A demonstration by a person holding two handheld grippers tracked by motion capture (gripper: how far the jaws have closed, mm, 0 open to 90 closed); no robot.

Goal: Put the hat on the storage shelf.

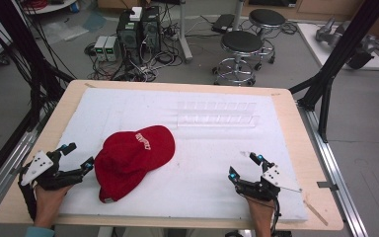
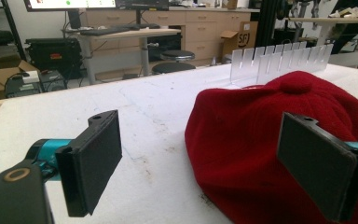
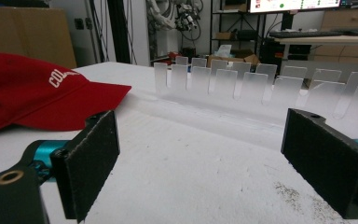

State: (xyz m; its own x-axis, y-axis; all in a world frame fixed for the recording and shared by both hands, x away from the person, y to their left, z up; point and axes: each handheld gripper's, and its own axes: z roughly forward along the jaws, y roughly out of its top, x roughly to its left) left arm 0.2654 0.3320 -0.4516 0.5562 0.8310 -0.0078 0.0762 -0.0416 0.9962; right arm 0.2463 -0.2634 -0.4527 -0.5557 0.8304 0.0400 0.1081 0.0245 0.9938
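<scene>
Red cotton-look cap lies on the white foam sheet covering the worktop, toward the near left corner, peak aimed at the near edge, crown toward the centre. Left claw, jaws spread wide & empty, sits just beside the cap's left side; in the left gripper view its far pad is in front of the crown, contact can't be judged. Right claw, also spread & holding nothing, rests near the near right corner, well apart from the cap. A clear slotted acrylic rack stands toward the far edge, right of centre.

Handling, as a judgement: light, soft crown likely to collapse under a pinch; the peak looks stiffer, prob. the better hold, or the crown's rim. Fabric shouldn't slip on the pads.

Writing: white letters on the cap front, "COL…" readable in the right gripper view, rest hidden. A box in the background reads "SF".
</scene>
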